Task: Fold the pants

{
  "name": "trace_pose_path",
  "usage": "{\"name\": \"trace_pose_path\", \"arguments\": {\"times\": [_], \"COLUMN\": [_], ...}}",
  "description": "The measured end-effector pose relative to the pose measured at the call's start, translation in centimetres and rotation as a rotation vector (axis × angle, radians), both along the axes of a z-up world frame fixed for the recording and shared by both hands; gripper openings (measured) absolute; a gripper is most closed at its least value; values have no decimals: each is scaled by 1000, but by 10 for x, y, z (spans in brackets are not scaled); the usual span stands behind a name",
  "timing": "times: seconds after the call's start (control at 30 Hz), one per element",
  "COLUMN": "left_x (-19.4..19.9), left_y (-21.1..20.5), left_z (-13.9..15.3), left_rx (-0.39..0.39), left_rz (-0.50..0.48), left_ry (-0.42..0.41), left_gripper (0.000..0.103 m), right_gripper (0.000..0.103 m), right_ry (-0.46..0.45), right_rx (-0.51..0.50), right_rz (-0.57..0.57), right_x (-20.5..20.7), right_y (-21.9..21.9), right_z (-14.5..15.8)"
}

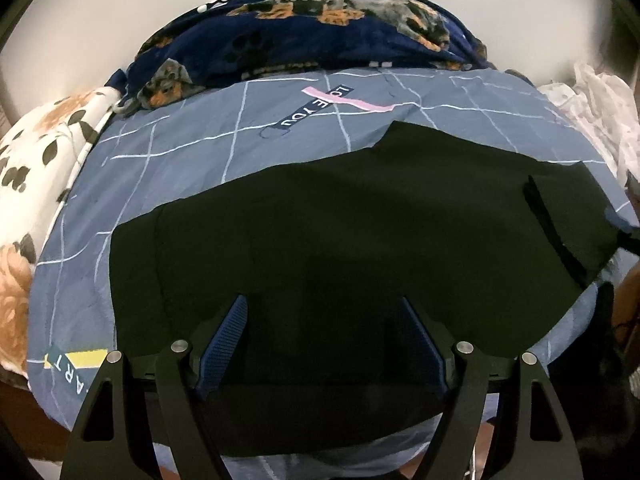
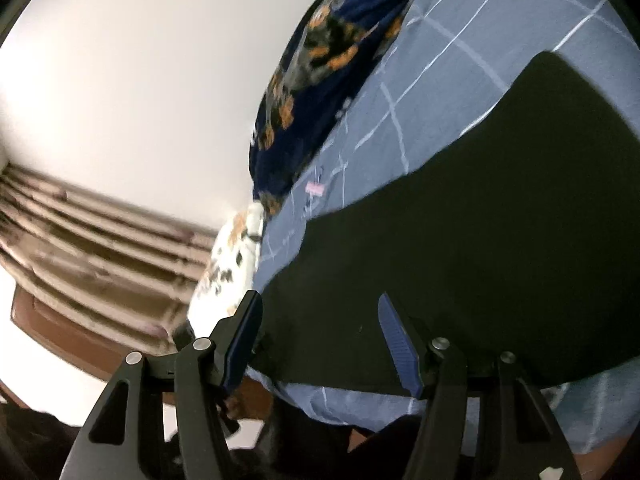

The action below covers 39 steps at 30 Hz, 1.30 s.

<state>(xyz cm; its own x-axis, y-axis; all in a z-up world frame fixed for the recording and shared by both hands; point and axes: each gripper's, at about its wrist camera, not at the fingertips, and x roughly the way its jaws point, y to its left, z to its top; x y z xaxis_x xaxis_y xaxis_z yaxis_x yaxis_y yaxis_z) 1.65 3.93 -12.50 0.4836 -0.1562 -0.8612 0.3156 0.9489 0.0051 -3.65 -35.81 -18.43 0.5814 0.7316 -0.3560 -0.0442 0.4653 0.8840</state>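
Black pants (image 1: 340, 232) lie spread flat on a blue-grey checked bedsheet (image 1: 168, 160), with a pocket seam showing toward the right. My left gripper (image 1: 324, 304) is open, its blue-padded fingers hovering over the near part of the pants and holding nothing. In the right wrist view the same pants (image 2: 480, 220) fill the right side, seen at a tilt. My right gripper (image 2: 320, 300) is open and empty over the pants' near left edge.
A navy dog-print blanket (image 1: 312, 28) is heaped at the far side of the bed. A white floral pillow (image 1: 36, 152) lies left and white fabric (image 1: 600, 104) right. A white wall and striped curtain (image 2: 88, 232) stand beyond the bed's edge.
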Motion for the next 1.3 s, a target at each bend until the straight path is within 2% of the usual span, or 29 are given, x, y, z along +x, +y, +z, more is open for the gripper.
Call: {"name": "trace_pose_path", "arguments": {"times": [0.2,0.37,0.47,0.53,0.7,0.83,1.0,1.13,1.23,1.3], "left_x": [3,2,1,3,16,20,27,37,44,48], "left_y": [6,8,17,34,96,137,158,167,165,158], "left_z": [-3,-3,8,19,34,29,11,-5,-14,-18], "left_rx": [-16,-12,-4,-20,-108,-178,-210,-287,-327,-346], "left_rz": [27,35,52,84,200,217,201,162,115,51], "left_ry": [20,19,-27,-52,-40,0,56,116,166,204], "left_gripper": [78,78,78,78,78,74,69,69,67,67], "right_gripper": [57,58,58,58,59,61,67,68,69,70], "right_ry": [74,36,17,6,-15,-27,-32,-5,19,27], "right_rx": [-33,5,15,4,-109,-172,-172,-165,-151,-149], "right_rz": [86,89,85,100,185,238,260,252,241,235], "right_x": [8,9,8,8,10,13,16,18,18,18], "right_y": [29,30,30,34,62,86,102,108,111,113], "right_z": [-28,-16,-8,-3,10,19,22,17,13,12]}}
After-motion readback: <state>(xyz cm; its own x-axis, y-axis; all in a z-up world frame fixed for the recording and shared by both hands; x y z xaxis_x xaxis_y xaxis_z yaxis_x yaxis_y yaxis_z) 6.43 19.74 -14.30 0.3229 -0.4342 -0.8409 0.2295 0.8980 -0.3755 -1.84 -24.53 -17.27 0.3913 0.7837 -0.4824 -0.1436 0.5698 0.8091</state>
